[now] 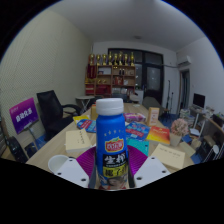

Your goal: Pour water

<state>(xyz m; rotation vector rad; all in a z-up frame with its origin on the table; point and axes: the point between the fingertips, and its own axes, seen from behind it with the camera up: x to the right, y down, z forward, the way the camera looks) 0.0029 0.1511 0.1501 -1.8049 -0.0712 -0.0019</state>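
Note:
A blue bottle [111, 140] with a white cap and a red and yellow label stands upright between my fingers. My gripper [110, 168] is shut on the bottle, with the purple pads [86, 162] pressing its lower body from both sides. The bottle is held above a long wooden table [60, 142]. No cup or other vessel for the water shows in this view.
Coloured papers [158, 133] and yellow sheets [77, 138] lie on the table beyond the bottle. Black office chairs [50, 108] stand at the left. A shelf with red and gold items [112, 72] lines the far wall. Desks with monitors [198, 102] are at the right.

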